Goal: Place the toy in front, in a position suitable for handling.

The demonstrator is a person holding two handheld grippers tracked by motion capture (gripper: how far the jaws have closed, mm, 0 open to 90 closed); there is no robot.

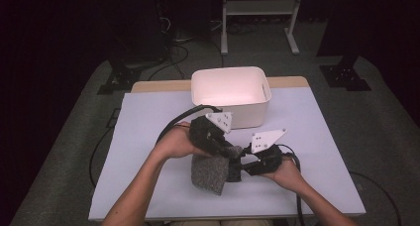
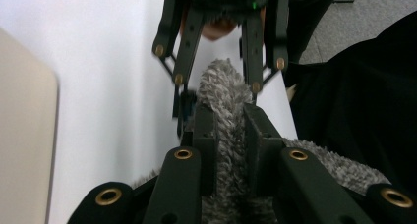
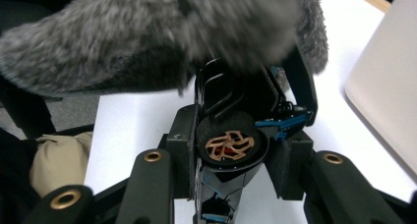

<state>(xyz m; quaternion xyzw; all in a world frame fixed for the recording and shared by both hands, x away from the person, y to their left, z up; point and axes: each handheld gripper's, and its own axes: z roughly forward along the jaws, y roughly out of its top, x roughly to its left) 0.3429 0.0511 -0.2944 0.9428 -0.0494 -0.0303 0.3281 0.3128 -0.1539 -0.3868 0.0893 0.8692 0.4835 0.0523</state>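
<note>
The left gripper [image 1: 229, 149] is fully closed on a grey furry cover [image 1: 210, 172]. In the left gripper view, both pads pinch a ridge of the pile [image 2: 227, 135] flat between them. The cover hangs from this grip above the near half of the white tabletop [image 1: 143, 137], roughly midway between the left and right edges, with its free end drooping toward the near edge.

The right gripper [image 1: 242, 164] is partly closed around a black device [image 3: 231, 145]. In the right gripper view, the jaws bracket a round black end with a copper-coloured insert. The pads stand at its flanks, and contact appears firm on the left pad. The device looks like a small microphone or recorder; the exact type cannot be confirmed.

Governing relation: the two grippers face each other nose to nose. The cover lies directly ahead of the device, just beyond and above its tip, and partly over its far end in the right gripper view. The long axis of the device runs along the right gripper's jaws, toward the left gripper. Judged from this, the work in hand is either seating or removing the cover, and motion along that axis governs either. The left hand [image 1: 173, 144] controls the cover; the right hand [image 1: 285, 174] steadies the device.

A white bin [image 1: 252, 109] stands at the far edge of the tabletop, well apart from both grippers.
</note>
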